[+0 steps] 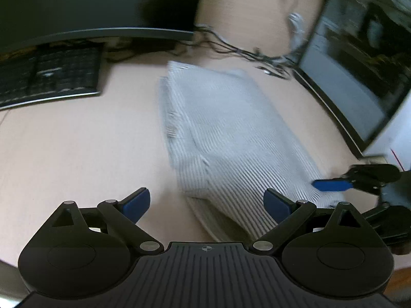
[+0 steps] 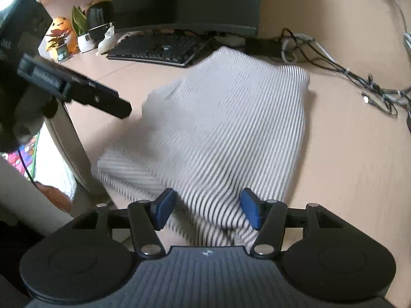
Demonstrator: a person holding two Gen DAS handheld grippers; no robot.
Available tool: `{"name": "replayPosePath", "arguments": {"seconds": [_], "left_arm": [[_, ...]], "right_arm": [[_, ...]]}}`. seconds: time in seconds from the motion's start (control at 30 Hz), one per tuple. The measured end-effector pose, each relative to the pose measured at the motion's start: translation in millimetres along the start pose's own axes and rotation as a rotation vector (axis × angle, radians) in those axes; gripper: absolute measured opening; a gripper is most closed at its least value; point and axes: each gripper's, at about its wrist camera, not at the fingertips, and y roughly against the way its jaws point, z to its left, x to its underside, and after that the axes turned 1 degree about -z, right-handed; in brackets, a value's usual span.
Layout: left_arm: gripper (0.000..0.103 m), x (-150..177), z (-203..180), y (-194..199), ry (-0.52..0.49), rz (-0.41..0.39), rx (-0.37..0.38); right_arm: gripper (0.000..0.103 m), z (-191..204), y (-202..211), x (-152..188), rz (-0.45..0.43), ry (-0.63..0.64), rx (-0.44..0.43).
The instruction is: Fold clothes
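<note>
Two monitors (image 1: 90, 5) over my pale desk (image 1: 77, 148); keyboard (image 1: 48, 77) and cables (image 2: 359, 82) behind folded striped garment (image 1: 226, 128); my left gripper (image 1: 206, 204) open, empty; right gripper (image 2: 206, 209) agape astride its hem

On the desk (image 1: 77, 148) a folded grey-and-white striped garment (image 1: 226, 138) lies lengthwise toward the back edge. The left gripper (image 1: 206, 202) stands wide open over its near corner, pads clear of cloth. The right gripper (image 1: 331, 184) reaches the garment's near right edge. A keyboard (image 1: 48, 77) sits back left
</note>
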Motion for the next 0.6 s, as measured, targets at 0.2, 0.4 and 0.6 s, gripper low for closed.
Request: {"name": "replayPosePath", "arguments": {"seconds": [0.2, 0.4, 0.6], "left_arm": [[0.099, -1, -4, -10, 0.026, 0.011, -0.010], [0.102, -11, 0, -7, 0.107, -0.076, -0.012], [0.103, -9, 21, 6, 0.229, -0.144, -0.031]], "right_arm": [[0.061, 10, 6, -7, -0.006, 0.054, 0.049], [0.063, -6, 23, -42, -0.043, -0.001, 0.075], [0.065, -12, 11, -79, -0.016, 0.067, 0.058]]}}
